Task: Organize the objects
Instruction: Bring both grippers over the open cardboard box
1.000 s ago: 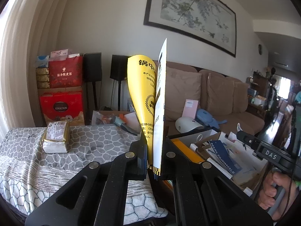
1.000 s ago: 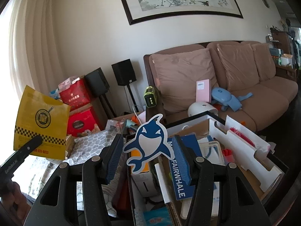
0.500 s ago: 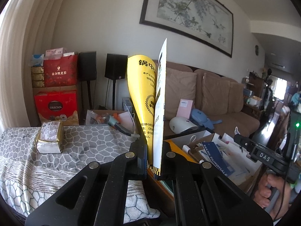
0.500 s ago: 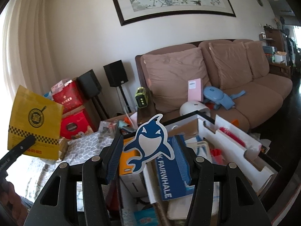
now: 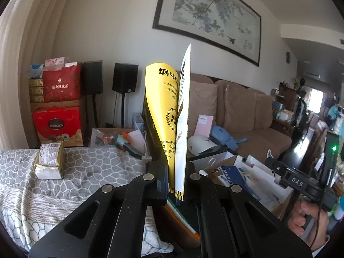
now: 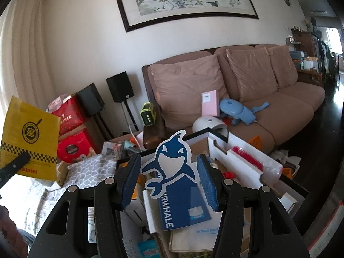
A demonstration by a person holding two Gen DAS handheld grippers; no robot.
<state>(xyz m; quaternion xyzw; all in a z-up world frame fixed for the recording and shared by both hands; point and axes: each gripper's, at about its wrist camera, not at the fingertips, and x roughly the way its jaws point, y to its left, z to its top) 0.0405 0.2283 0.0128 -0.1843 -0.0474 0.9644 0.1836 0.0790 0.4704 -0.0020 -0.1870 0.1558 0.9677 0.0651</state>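
Observation:
My left gripper [image 5: 176, 167] is shut on the bottom edge of a yellow leaflet [image 5: 165, 111], which stands upright and is seen edge-on with its sheets curling apart. In the right wrist view the same yellow leaflet [image 6: 30, 133] hangs at the far left, with a left fingertip [image 6: 15, 165] across it. My right gripper [image 6: 168, 159] is shut on a blue and white whale-shaped card [image 6: 172, 161], held upright across its width between the blue pads. The right gripper's black finger [image 5: 296, 181] and the hand holding it [image 5: 309, 219] show at the right of the left wrist view.
Below the whale card sits an open box of clutter with a blue booklet [image 6: 182, 204] and a white carton insert [image 6: 236, 161]. A grey patterned cloth [image 5: 86, 167] carries a gold packet [image 5: 50, 159]. Red gift boxes [image 5: 58, 124], speakers and a brown sofa [image 6: 279, 107] stand behind.
The right gripper has drifted slightly right with the whale card, so the room slides left in its view. The left gripper has hardly moved. Both grips are unchanged.

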